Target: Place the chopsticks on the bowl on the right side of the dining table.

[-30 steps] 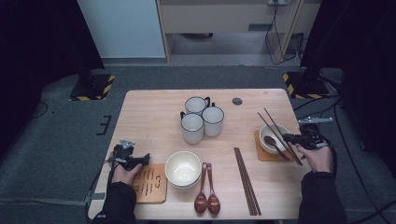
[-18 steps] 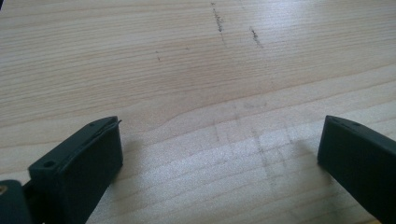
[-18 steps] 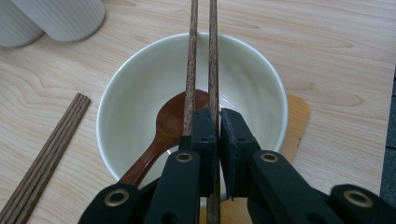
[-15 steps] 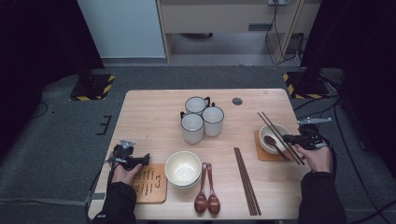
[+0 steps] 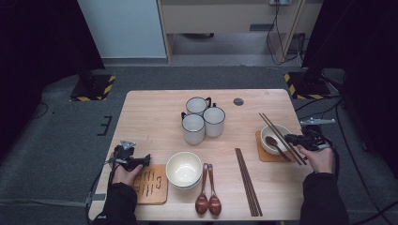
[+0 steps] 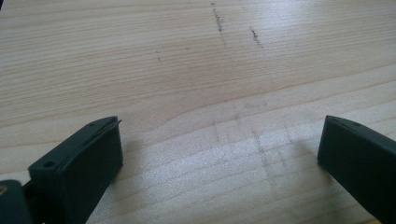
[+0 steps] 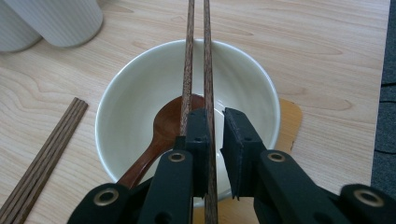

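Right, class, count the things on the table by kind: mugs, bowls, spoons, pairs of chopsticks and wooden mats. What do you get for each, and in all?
Mugs: 3
Bowls: 2
Spoons: 3
Chopstick pairs: 2
Wooden mats: 2
Total: 12

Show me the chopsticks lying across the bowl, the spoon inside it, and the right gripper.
chopsticks (image 7: 187, 56), right gripper view, left stick's shaft.
spoon (image 7: 163, 122), right gripper view, its scoop.
right gripper (image 7: 215, 122), right gripper view, midway between fingertips.
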Demonstrator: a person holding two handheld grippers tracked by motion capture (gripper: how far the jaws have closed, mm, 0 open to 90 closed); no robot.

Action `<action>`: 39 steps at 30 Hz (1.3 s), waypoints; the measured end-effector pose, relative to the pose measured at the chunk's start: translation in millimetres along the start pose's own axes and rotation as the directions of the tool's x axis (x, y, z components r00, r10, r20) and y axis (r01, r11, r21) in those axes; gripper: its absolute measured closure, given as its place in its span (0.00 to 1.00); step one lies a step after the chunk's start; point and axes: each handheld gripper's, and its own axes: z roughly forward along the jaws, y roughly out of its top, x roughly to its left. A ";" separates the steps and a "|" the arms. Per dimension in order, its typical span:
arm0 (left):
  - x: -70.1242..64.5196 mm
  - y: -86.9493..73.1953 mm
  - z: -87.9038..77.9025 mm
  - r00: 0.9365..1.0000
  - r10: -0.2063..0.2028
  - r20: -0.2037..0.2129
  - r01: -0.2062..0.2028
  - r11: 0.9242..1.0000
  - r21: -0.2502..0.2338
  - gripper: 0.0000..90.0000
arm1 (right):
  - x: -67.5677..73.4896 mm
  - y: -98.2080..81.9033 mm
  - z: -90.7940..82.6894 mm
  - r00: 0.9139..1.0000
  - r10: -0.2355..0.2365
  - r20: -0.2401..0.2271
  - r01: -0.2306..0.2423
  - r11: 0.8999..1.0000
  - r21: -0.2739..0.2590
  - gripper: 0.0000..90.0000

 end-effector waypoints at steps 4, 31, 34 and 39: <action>0.0 0.0 0.0 1.000 0.000 0.000 0.000 1.000 0.000 0.00 | 1.9 -1.1 -3.0 1.000 -0.008 -0.003 0.008 1.000 0.003 0.90; 0.0 0.0 0.0 1.000 0.000 0.000 0.000 1.000 0.000 0.00 | 5.0 -0.6 2.9 1.000 -0.025 -0.010 0.025 1.000 0.008 0.95; 0.0 0.0 0.0 1.000 0.000 0.000 0.000 1.000 0.000 0.00 | 4.9 -0.6 3.3 1.000 -0.026 -0.012 0.026 1.000 0.006 0.95; 0.0 0.0 0.0 1.000 0.000 0.000 0.000 1.000 0.000 0.00 | 5.0 -0.5 3.3 1.000 -0.022 -0.013 0.022 1.000 0.007 0.94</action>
